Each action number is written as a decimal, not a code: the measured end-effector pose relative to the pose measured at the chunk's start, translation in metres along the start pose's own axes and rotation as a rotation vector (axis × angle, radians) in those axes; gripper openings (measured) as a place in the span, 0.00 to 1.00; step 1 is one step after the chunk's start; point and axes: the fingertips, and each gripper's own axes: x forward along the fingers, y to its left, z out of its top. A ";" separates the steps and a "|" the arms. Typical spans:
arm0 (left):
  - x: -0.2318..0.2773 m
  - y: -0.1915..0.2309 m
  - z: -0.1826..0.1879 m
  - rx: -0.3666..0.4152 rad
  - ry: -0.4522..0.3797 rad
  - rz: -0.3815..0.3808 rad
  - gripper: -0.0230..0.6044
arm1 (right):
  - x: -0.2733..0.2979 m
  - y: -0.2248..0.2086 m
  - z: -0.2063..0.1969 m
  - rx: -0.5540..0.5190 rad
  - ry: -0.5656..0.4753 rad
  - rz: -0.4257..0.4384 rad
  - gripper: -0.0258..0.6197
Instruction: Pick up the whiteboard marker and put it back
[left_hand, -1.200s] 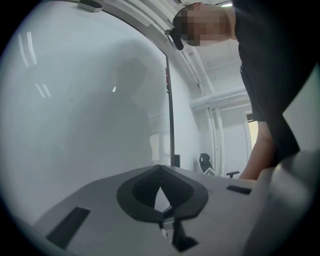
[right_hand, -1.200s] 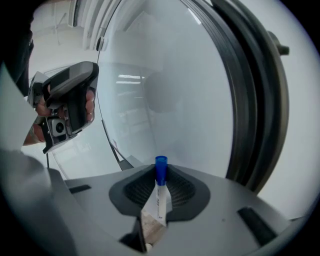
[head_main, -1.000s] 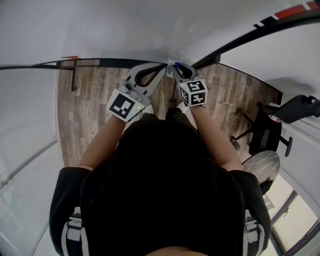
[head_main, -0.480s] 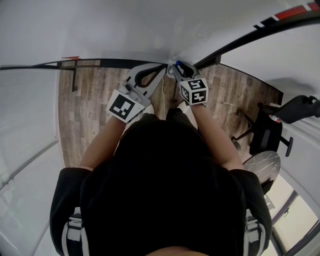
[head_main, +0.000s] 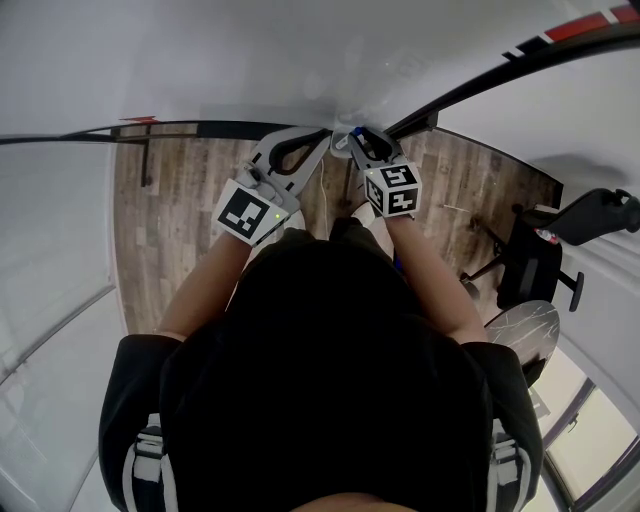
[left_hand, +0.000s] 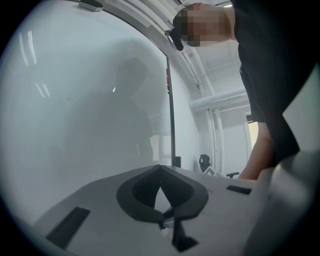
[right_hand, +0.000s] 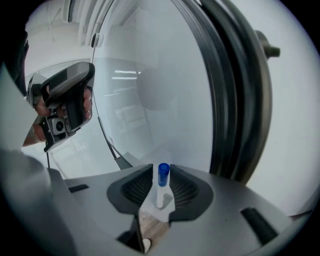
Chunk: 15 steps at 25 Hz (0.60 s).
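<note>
Right tongs (right_hand: 161, 170): spread wide, just been opening, no pad pressing anything. Whiteboard marker (right_hand: 160, 192) between those jaws, upright, blue cap at far end, white barrel nearer. Left tongs (left_hand: 160, 169): closed tip to tip, nothing pinched, held just left of right tongs, tips of both close together. Glossy white board (right_hand: 165, 100) directly ahead of both tongs, near the tips.

Bright, even indoor light leaves streaky lamp reflections on the glossy whiteboard (right_hand: 160, 110), while fisheye distortion darkens and bends the edges.
</note>
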 end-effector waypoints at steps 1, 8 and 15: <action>0.000 0.000 0.001 0.001 -0.002 -0.001 0.04 | -0.003 0.000 0.001 0.000 -0.003 -0.002 0.20; 0.004 0.001 0.001 0.004 -0.004 -0.008 0.04 | -0.021 0.002 0.023 0.000 -0.065 -0.007 0.20; 0.006 0.002 0.003 0.008 -0.008 -0.009 0.04 | -0.041 0.012 0.062 -0.003 -0.151 0.024 0.20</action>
